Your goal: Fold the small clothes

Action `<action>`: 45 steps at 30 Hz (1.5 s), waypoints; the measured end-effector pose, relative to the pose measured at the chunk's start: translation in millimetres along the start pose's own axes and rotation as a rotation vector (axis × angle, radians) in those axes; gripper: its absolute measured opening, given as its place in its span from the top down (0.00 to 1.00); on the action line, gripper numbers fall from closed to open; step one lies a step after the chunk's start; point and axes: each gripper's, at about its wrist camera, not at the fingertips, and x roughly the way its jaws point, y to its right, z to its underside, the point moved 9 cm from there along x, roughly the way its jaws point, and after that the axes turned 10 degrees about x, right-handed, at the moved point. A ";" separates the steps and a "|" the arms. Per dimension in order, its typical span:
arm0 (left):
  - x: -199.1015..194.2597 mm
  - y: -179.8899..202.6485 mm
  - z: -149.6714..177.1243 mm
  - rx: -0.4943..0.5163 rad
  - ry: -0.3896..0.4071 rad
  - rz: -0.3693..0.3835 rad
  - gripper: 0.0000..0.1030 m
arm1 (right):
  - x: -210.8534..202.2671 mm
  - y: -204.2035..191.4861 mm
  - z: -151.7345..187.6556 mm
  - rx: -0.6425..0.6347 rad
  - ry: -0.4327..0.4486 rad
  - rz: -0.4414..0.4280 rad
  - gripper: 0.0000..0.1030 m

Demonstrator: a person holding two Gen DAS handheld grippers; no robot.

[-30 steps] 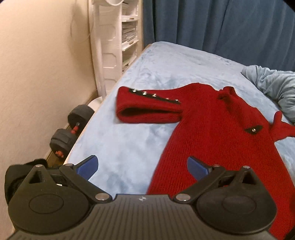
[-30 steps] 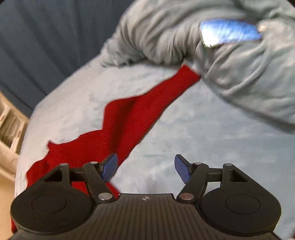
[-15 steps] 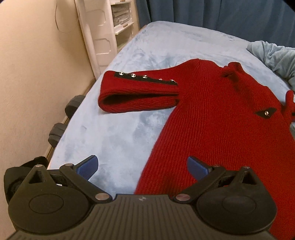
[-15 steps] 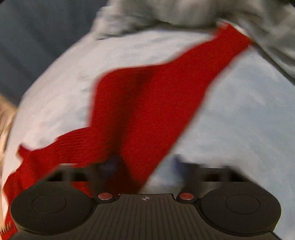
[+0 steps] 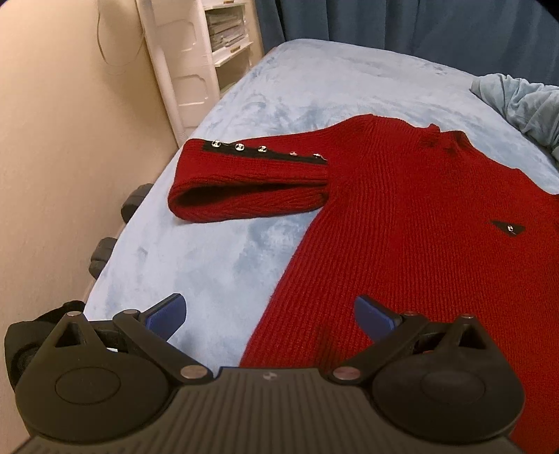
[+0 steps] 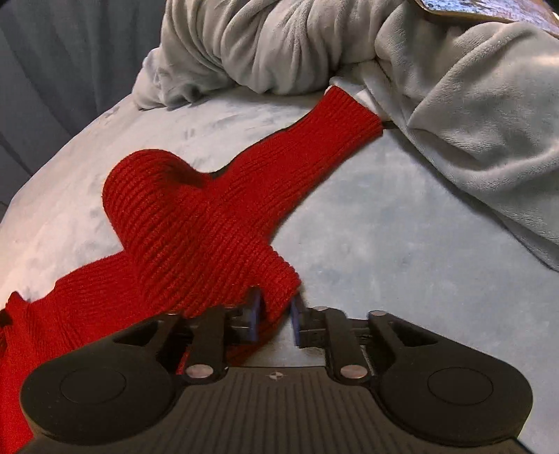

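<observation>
Red sweater (image 5: 419, 216) lies flat on bed (image 5: 314, 90); right tongs (image 6: 276, 314) clamped on its side edge w/ sleeve (image 6: 314, 139) outstretched, prob. to fold inward, left tongs (image 5: 269, 314) apart, hovering over hem.

place: bedroom, probably | cues: bed (image 5: 314, 90), curtain (image 5: 401, 24), dumbbell (image 5: 104, 255)

Left gripper (image 5: 269, 314): jaws spread wide, blue pads well apart, nothing between them; held low, tilted slightly down.
Left fingertips (image 5: 167, 312): clear of any contact.
Right gripper (image 6: 274, 314): jaws drawn close, pinching a fold of red sweater (image 6: 216, 223).
Right pads (image 6: 256, 310): upright, pressed against the knit on both sides.
</observation>
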 end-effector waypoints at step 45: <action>100.6 -332.0 -118.3 -0.480 0.189 -0.178 0.90 | -197.8 -91.9 199.1 -0.329 -0.135 -0.133 0.39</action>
